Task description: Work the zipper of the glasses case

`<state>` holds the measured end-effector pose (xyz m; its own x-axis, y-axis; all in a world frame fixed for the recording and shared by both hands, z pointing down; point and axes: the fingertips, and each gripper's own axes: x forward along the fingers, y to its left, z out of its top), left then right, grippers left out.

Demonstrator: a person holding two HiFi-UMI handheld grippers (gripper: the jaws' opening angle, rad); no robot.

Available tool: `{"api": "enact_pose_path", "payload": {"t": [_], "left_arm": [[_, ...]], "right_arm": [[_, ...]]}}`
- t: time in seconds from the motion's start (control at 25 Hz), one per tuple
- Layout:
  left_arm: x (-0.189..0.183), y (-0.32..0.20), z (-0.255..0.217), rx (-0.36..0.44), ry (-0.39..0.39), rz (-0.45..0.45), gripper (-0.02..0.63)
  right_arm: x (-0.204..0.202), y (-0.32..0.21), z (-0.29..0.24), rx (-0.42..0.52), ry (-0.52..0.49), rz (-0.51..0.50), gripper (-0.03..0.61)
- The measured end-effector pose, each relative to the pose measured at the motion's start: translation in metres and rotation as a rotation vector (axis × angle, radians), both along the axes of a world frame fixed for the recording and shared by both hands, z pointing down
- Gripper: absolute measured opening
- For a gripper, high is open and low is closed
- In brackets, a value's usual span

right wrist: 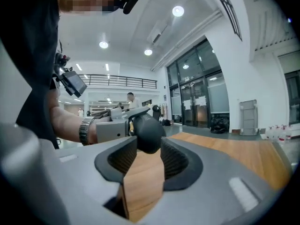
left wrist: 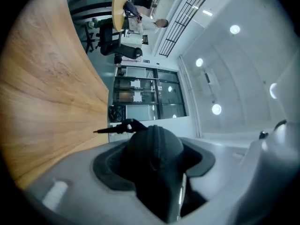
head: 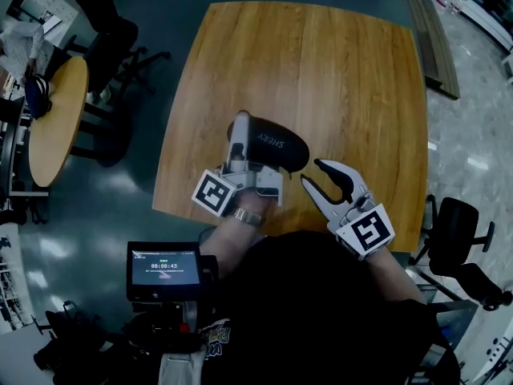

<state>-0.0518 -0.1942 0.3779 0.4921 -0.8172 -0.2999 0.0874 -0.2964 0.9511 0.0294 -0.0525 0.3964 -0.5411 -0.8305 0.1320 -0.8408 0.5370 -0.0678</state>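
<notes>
The wooden counter (head: 321, 70) is seen with the black glasses case (head: 280, 144) held over its near part, the case's left end clamped between the widely set jaws of the left tool (head: 244, 147). The right tool (head: 311, 172) is held near the case's right end, its jaws spread, with only the counter seen between them and nothing pinched. A thin black zipper pull (left wrist: 115, 128) is seen jutting sideways from the case beyond the left tool's jaws.
</notes>
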Motion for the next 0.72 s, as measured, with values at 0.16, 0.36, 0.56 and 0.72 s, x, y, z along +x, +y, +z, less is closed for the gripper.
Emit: {"api": "enact_pose_path", "payload": {"t": [0.16,0.36,0.56,0.72], "left_arm": [[0.015,0.011,0.009,-0.032,0.008,0.044,0.255],[0.027,0.021,0.018,-0.045,-0.026,0.090,0.253],[0.030,0.029,0.037,-0.072,-0.063,0.122,0.253],[0.040,0.035,0.040,-0.043,-0.051,0.221,0.255]], "right_arm": [[-0.004,-0.006,-0.001,0.005,0.090,0.007,0.242],[-0.003,-0.011,0.009,0.007,0.183,0.022,0.292],[-0.006,-0.008,0.029,-0.053,0.180,-0.025,0.337],[-0.015,-0.001,0.039,-0.103,0.154,-0.122,0.306]]}}
